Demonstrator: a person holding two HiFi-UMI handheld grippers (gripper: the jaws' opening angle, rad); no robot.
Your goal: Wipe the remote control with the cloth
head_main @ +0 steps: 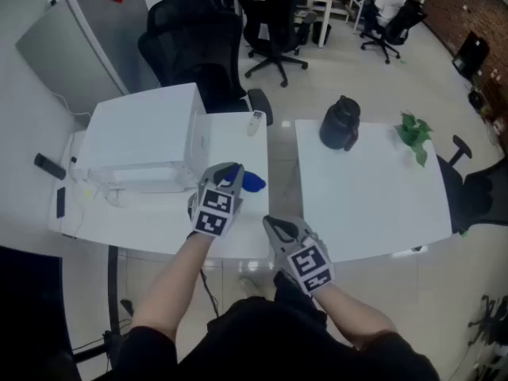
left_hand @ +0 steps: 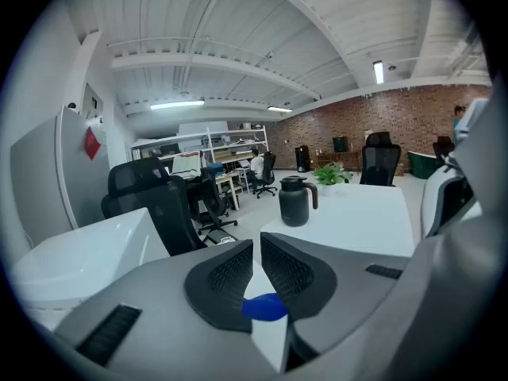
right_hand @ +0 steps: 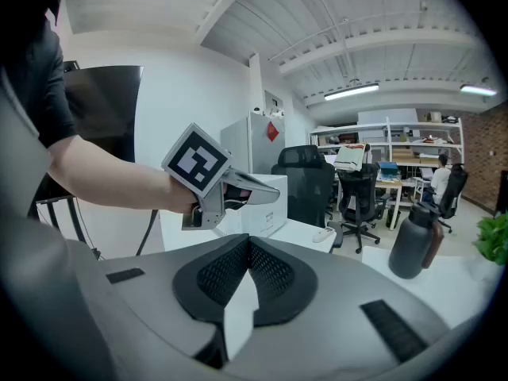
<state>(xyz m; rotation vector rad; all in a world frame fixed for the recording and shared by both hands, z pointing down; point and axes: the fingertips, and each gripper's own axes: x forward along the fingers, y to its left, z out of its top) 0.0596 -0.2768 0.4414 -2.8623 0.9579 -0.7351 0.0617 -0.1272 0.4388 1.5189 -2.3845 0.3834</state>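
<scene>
Nearest in the head view, the right gripper (head_main: 276, 227) hangs over the near edge of the bench (head_main: 151, 227). The left gripper (head_main: 230, 173) is just beside the blue cloth (head_main: 252, 182), not on it. Small and white, the remote control (head_main: 255, 123) lies well apart at the far edge, near a black jug (head_main: 340, 123). The step in hand looks like taking up the cloth, so the left gripper should shift to its right and come down over the heap before closing.

Left gripper view: its fingers (left_hand: 226, 280) stand a narrow slit apart with nothing pinched. The cloth (left_hand: 264, 308) shows through the gap, lying on the bench below. That slit looks too tight to take a fold. Better to widen first, then bite a good bunch so some cloth hangs free for wiping.

Right gripper view: its fingers (right_hand: 278, 272) are pressed together and empty. The remote control (right_hand: 323, 234) lies ahead, past the left gripper (right_hand: 270, 190). So light a thing will likely skid when rubbed, so the right gripper could pin one end.
</scene>
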